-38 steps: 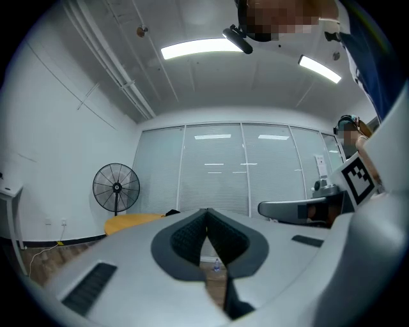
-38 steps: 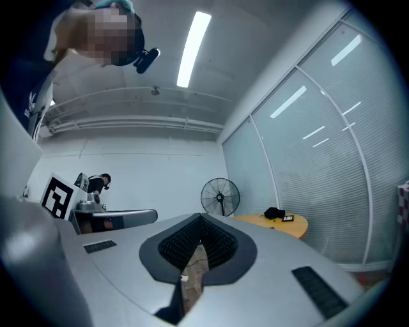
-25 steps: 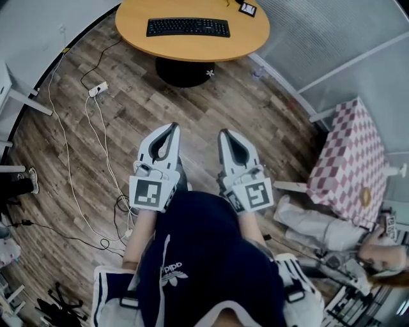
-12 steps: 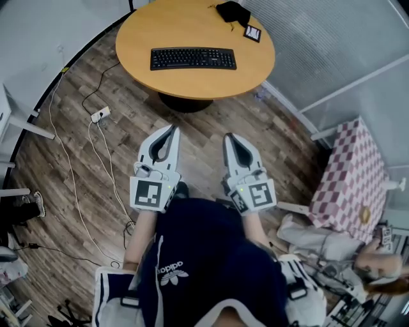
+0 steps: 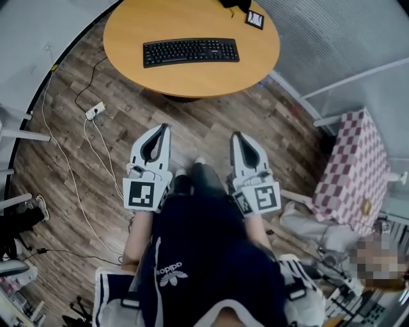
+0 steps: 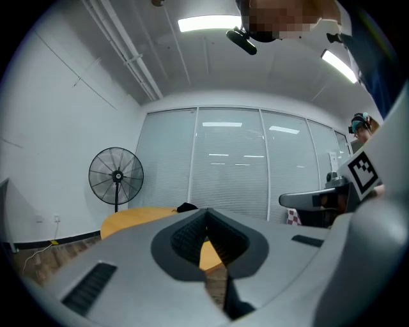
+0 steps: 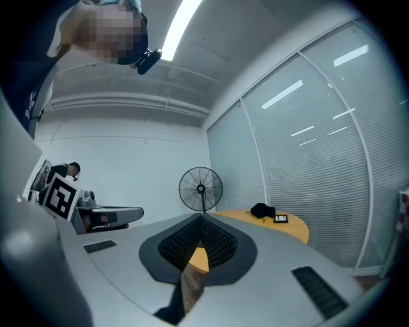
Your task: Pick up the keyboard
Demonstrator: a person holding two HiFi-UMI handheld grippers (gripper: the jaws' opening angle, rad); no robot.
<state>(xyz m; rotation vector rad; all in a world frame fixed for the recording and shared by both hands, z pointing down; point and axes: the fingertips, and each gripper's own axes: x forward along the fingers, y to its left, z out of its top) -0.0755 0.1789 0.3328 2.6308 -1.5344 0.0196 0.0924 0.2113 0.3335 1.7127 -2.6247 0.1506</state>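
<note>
A black keyboard (image 5: 191, 51) lies flat across the middle of a round wooden table (image 5: 192, 80) at the top of the head view. My left gripper (image 5: 163, 126) and my right gripper (image 5: 236, 135) are held side by side over the wood floor, well short of the table, both pointing level toward it. Each is shut with nothing between its jaws. In the left gripper view the left gripper (image 6: 206, 210) has the table (image 6: 137, 217) beyond its tips. In the right gripper view the right gripper (image 7: 199, 216) sees the table's edge (image 7: 281, 228); the keyboard is not visible in either gripper view.
A black cloth (image 5: 236, 4) and a small framed card (image 5: 255, 19) lie at the table's far side. White cables and a power strip (image 5: 93, 111) run over the floor at left. A checked-cloth table (image 5: 348, 169) stands at right. A pedestal fan (image 6: 116, 177) stands by the wall.
Both grippers have advanced toward the round table, which now lies closer in the head view with the keyboard nearer. Both stayed shut.
</note>
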